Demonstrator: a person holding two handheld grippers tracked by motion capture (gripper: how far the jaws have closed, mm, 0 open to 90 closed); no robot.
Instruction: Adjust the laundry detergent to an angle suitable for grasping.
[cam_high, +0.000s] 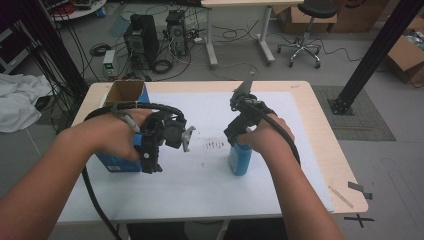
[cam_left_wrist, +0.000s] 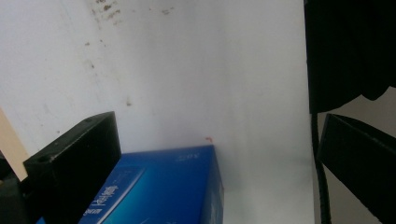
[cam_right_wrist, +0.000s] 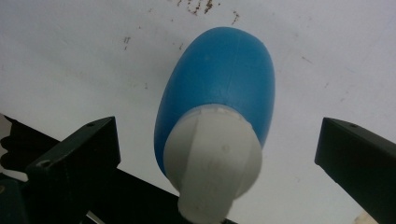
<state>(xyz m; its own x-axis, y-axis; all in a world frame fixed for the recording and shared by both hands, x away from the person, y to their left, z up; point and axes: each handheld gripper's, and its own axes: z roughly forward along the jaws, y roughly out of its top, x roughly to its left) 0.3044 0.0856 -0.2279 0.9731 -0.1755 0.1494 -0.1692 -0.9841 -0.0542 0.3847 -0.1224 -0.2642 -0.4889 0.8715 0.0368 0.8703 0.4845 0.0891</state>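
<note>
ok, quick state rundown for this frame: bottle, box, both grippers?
Blue bottle: upright on the table, white cap on, between the right gripper's jaws, not clamped.
Blue box: upright near the table's left edge, top flaps open.
Left gripper: open, over the box's near corner.
Right gripper: open, jaws wide of the cap.

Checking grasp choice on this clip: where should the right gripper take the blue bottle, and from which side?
From above, closing on the bottle just under its white cap. It stands upright, and the open right gripper already straddles it there.
</note>
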